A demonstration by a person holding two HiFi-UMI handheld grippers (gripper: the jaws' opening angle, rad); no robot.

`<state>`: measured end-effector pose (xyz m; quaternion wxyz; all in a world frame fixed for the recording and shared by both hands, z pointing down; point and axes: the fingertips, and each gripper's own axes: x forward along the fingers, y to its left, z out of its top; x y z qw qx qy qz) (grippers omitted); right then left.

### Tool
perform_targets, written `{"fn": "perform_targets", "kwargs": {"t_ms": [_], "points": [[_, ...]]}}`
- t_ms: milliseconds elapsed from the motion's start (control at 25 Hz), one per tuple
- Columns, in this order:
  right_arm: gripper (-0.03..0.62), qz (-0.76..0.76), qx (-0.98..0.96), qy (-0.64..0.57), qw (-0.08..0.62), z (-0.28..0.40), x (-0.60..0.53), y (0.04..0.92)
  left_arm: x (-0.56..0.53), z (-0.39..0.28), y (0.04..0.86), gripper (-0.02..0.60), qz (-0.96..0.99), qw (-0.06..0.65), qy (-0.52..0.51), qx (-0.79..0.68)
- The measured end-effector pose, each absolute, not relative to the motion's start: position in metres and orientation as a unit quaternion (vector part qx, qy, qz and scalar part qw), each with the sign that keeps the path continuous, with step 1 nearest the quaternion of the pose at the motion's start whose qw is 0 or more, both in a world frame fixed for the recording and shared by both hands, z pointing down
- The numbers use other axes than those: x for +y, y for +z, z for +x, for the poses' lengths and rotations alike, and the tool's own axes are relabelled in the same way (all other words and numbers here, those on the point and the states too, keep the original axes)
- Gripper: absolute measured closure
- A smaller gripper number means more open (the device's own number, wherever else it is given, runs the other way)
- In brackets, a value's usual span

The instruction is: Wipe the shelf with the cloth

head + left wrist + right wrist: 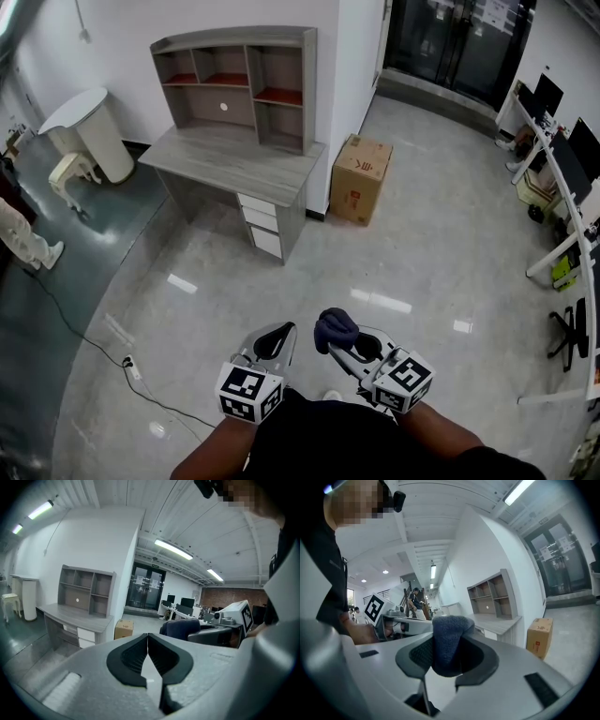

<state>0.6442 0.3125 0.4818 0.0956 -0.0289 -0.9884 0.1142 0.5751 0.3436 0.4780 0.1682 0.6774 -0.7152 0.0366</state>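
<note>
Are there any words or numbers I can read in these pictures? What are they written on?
No text here can be read.
Cardboard box: red print, too small to read.
Glass doors: sheets stuck on them, too blurred to read.

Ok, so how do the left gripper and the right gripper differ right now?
The left gripper has its jaws together on nothing; the right gripper clamps a dark blue cloth. In the head view the left gripper points ahead, while the right gripper angles toward it. Both are held low, well short of the shelf.
</note>
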Motion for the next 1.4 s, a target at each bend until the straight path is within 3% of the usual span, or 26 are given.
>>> {"fn": "perform_targets", "kwargs": {"t_ms": [760, 1400], "points": [[0.467, -0.028, -0.982, 0.135, 0.129, 0.457, 0.341, 0.482, 0.399, 0.392, 0.481, 0.572, 0.657, 0.176, 0.034, -0.732], [0.467, -0.041, -0.977, 0.145, 0.15, 0.37, 0.339, 0.504, 0.402, 0.314, 0.512, 0.572, 0.644, 0.215, 0.031, -0.733]]}}
